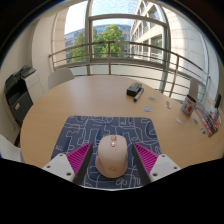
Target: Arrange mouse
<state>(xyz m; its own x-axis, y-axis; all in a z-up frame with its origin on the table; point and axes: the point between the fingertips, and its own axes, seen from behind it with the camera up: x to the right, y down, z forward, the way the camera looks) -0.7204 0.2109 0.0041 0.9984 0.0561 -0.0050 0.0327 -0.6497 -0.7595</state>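
Mouse: pale pinkish-white rounded computer mouse (112, 156), smooth domed shell, a thin scroll wheel on the centre line toward its far end; no cable can be made out.
Mouse position: near edge of the mat, lying between the two fingers, long axis pointing away toward the far side of the table.
Mat: dark grey rectangular mouse mat with a pale maze-like line pattern (90, 131), flat on the table, stretching from the fingers toward the middle of the tabletop.
Gripper: two-finger gripper (111, 159) with white finger bodies and magenta pads (78, 158) on the inner faces.
Fingers: spread wide, one to the left and one to the right of the mouse; a narrow strip of mat shows at each side between pad and shell, so they hold nothing and the mouse rests on the mat.
Table: light wooden table with a rounded far edge (95, 95).
Far right of table: small dark boxy object (134, 91) well beyond the mat; what it is cannot be told.
Right edge of table: several small colourful items (198, 112), too small to identify.
Left: black office chair (18, 98) beside the table.
Beyond: metal railing (120, 56) in front of large windows, with green trees (105, 40) and a building outside.
Containers: whether any of the small items is a container, and what it holds, cannot be told.
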